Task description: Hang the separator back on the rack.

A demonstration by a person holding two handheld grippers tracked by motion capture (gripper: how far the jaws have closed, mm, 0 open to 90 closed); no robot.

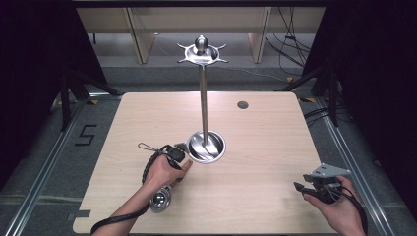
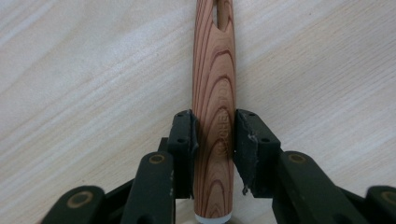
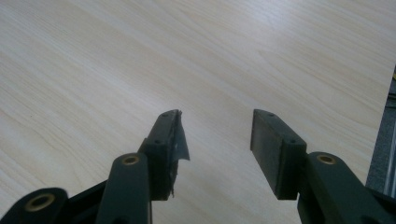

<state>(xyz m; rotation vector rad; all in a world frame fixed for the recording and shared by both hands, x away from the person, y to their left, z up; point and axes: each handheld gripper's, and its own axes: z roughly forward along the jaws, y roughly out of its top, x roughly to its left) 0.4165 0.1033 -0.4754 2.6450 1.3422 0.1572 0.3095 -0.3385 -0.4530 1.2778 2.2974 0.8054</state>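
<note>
A utensil lies near the table's front left: its steel bowl (image 1: 160,199) points at me and its wooden handle (image 1: 187,167) points toward the stand. My left gripper (image 1: 178,162), partly under the hand, is shut on that handle. In the left gripper view the striped wooden handle (image 2: 212,70), with a hanging hole at its far end, runs straight out between the closed jaws of the left gripper (image 2: 214,126), low over the tabletop. My right gripper (image 1: 299,186) is held at the front right. Its jaws stand open over bare wood, nothing inside the right gripper (image 3: 215,128).
A tall steel stand rises mid-table: round dish base (image 1: 207,147), thin pole (image 1: 203,103), hooked rack with a knob on top (image 1: 201,51). A grey cable hole (image 1: 242,104) sits at the back right. The light wooden table (image 1: 265,147) ends close to the right hand.
</note>
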